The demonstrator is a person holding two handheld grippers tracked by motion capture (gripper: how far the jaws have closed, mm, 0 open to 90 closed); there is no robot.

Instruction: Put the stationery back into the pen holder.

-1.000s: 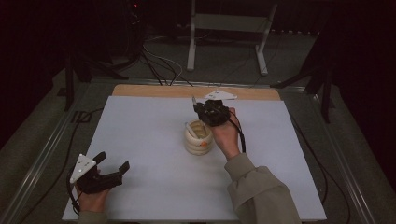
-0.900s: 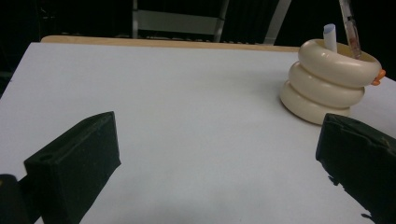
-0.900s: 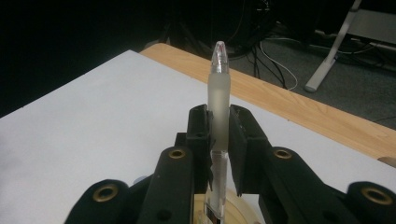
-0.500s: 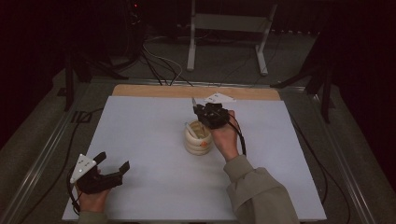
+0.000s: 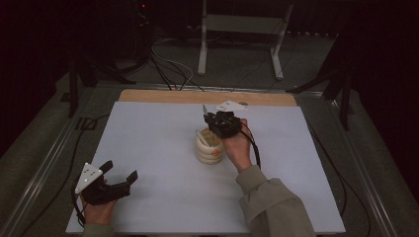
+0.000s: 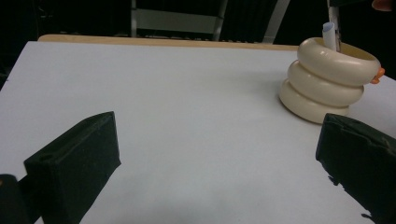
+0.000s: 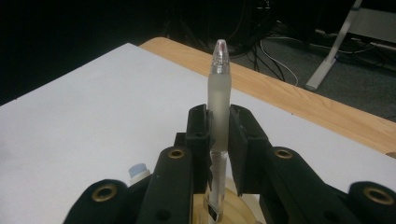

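A cream holder [image 5: 208,149] made of stacked rings stands near the middle of the white table top [image 5: 158,133]; in the left gripper view the holder [image 6: 327,77] is at the upper right. My right gripper [image 5: 211,118] hovers just above and behind it, shut on a frosted clear pen [image 7: 219,84] that stands upright between the jaws. The pen [image 5: 204,109] pokes up over the holder's mouth. A white, blue-tipped stick [image 6: 329,35] leans inside the holder. My left gripper [image 5: 121,172] rests at the front left, open and holding nothing, far from the holder.
A wooden strip [image 5: 207,97] runs along the table's far edge. Beyond it on the dark floor are the legs of a metal stand [image 5: 239,44] and cables [image 5: 168,66]. Metal rails border both sides of the table.
The right gripper with the pen has settled very slightly lower over the holder. The left gripper has not moved.
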